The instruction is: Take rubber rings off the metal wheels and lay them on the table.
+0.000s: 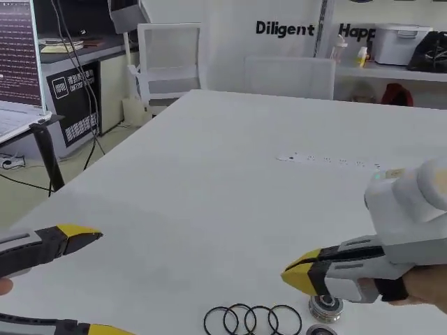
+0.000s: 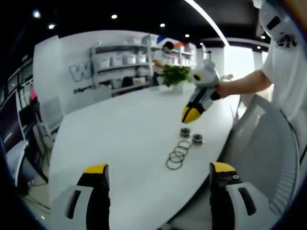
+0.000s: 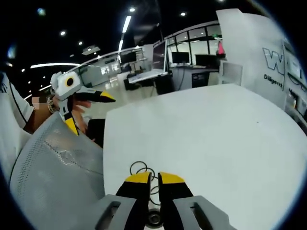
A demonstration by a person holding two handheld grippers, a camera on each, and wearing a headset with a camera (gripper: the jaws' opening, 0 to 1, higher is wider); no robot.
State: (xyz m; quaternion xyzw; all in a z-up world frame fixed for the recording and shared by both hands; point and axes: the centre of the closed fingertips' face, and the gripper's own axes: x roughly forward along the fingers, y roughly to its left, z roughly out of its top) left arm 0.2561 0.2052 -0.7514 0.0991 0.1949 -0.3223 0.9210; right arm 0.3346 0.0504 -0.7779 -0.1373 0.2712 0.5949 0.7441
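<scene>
Several black rubber rings [image 1: 251,319] lie overlapping in a row near the table's front edge. Two metal wheels [image 1: 325,306] stand just right of them, one cut off by the frame's bottom. My right gripper [image 1: 290,276] hovers above the nearer wheel, yellow tips together and nothing between them. My left gripper [image 1: 112,283] is held at the lower left with its jaws wide apart and empty. From the left gripper [image 2: 159,172] the rings [image 2: 176,155], the wheels [image 2: 192,135] and the right gripper [image 2: 191,114] lie ahead. The right gripper [image 3: 154,178] has rings [image 3: 143,170] just beyond its tips and a wheel [image 3: 154,218] beneath.
The white table [image 1: 230,181] stretches far ahead, with a flat white strip [image 1: 328,161] near its middle. Chairs [image 1: 167,63] stand at the far end. A mesh chair back [image 3: 53,172] sits at the table's near side. A desk with a monitor [image 1: 17,56] is at the left.
</scene>
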